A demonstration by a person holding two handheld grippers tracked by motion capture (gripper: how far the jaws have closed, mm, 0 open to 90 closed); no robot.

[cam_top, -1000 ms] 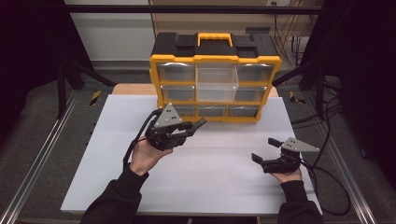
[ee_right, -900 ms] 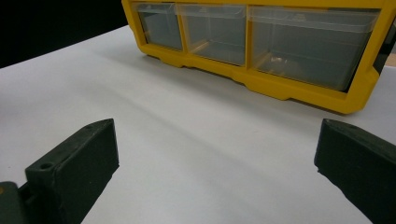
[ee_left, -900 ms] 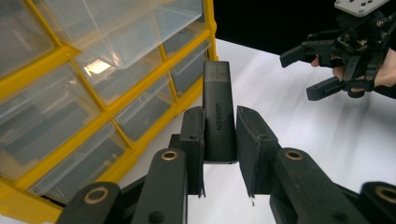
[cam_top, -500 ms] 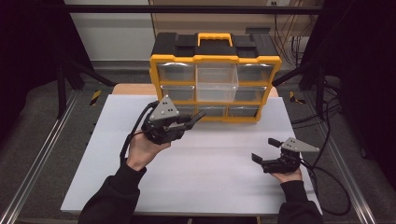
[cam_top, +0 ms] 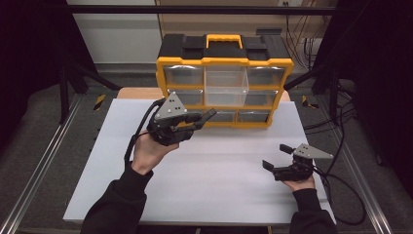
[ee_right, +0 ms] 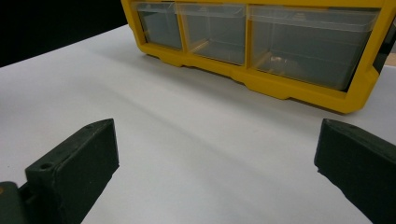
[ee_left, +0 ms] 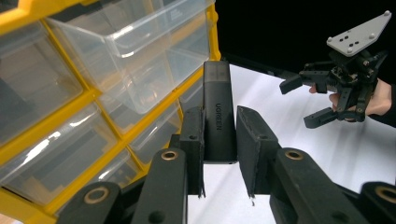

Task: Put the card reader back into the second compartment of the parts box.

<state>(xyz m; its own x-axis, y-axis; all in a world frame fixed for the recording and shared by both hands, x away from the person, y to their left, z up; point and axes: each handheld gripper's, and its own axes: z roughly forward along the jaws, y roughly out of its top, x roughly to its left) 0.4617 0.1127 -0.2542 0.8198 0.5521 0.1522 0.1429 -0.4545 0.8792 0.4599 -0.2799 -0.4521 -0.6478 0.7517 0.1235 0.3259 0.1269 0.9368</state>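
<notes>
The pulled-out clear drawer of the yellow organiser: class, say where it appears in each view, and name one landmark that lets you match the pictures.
High view: the pulled-out clear drawer sits top centre, in the middle column of the yellow organiser.
Left gripper view: the drawer is upper left, jutting out beyond the dark block that the left claw holds.
Right gripper view: I cannot pick it out among the drawers along the top.
Shared landmark: the organiser's yellow frame.

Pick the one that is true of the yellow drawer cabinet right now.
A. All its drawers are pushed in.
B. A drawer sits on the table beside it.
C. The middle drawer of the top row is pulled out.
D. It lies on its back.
C: on the cabinet, the clear middle top drawer juts forward past the yellow frame, while its neighbours sit flush.
</notes>
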